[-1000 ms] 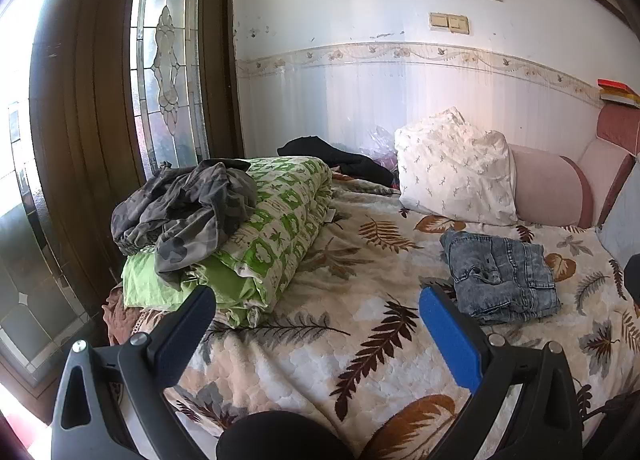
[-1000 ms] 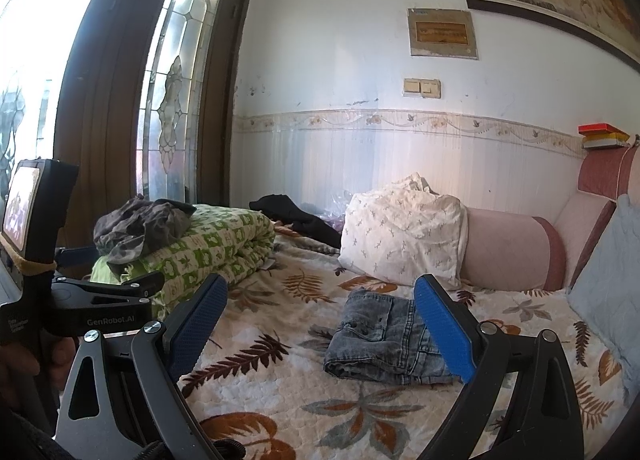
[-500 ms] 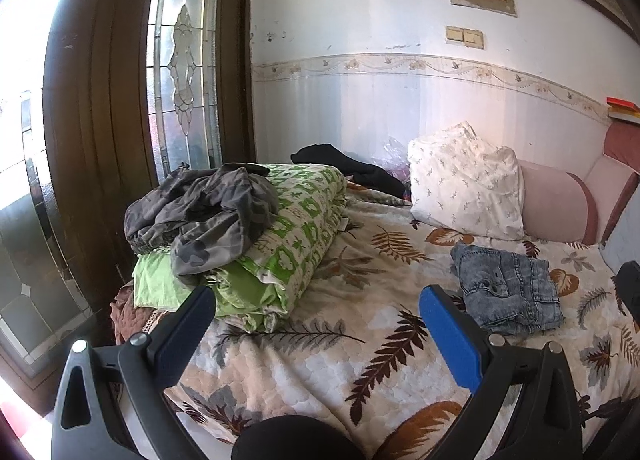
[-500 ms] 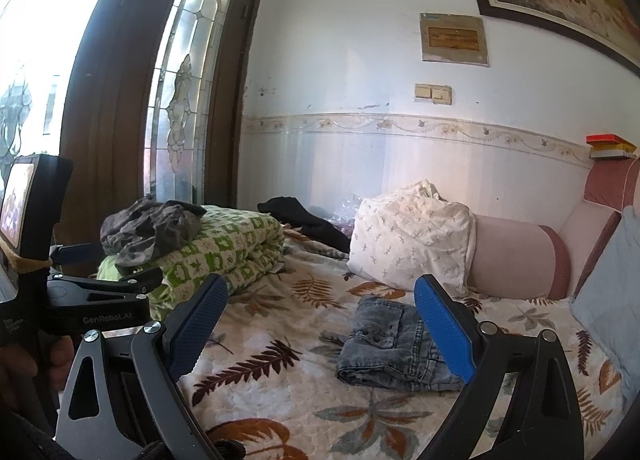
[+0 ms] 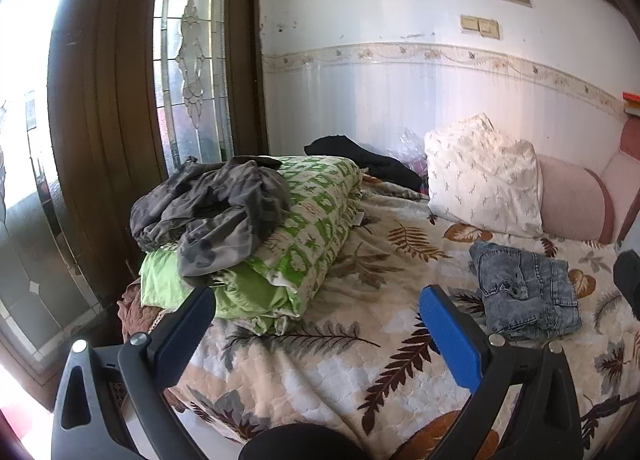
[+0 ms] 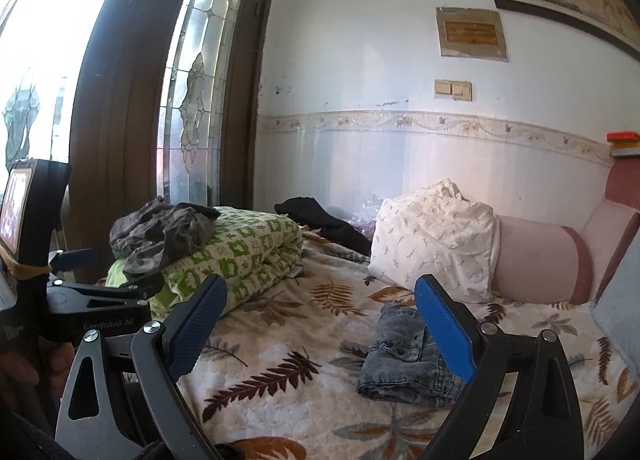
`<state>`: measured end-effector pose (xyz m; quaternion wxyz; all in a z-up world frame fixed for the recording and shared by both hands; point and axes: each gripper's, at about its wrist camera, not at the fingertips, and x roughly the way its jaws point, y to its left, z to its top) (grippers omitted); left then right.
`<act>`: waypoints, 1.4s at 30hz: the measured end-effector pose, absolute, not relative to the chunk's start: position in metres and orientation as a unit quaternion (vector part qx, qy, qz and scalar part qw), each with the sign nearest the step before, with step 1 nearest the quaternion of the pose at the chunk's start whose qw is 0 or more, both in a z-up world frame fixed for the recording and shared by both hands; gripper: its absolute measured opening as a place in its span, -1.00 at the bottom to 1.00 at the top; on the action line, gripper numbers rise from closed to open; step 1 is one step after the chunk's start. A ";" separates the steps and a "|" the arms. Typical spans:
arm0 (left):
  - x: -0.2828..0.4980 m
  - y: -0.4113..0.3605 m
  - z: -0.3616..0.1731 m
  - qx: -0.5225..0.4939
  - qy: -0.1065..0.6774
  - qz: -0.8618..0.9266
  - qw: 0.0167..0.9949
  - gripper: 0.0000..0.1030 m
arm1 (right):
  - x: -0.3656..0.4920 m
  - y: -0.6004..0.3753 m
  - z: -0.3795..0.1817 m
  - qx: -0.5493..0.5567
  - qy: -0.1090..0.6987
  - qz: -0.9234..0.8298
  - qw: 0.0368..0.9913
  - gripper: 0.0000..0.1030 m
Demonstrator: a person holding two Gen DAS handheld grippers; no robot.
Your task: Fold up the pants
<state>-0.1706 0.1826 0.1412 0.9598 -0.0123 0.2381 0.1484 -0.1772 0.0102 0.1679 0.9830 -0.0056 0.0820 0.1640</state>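
Folded grey-blue jeans (image 5: 528, 292) lie on the leaf-patterned bedspread (image 5: 352, 348), right of centre; they also show in the right wrist view (image 6: 404, 360). A crumpled grey camouflage garment (image 5: 216, 212) lies on top of a folded green-and-white quilt (image 5: 304, 236), also in the right wrist view (image 6: 164, 236). My left gripper (image 5: 316, 332) is open and empty, above the bed's near edge. My right gripper (image 6: 320, 324) is open and empty, with the jeans behind its right finger. The left gripper's body (image 6: 80, 300) shows at the left of the right wrist view.
A white patterned pillow (image 5: 484, 176) and a pink bolster (image 5: 572, 204) lean on the far wall. A black garment (image 5: 360, 160) lies at the back. A wooden door with stained glass (image 5: 192, 72) stands left of the bed.
Both grippers have drawn back and tilted up a little, so the bed sits lower in both views. The clothes have not moved. Both grippers stay open.
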 end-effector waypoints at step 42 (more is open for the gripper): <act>-0.102 0.028 0.194 0.057 0.246 0.054 0.966 1.00 | -0.123 -0.139 0.163 0.074 0.063 0.098 0.990 0.87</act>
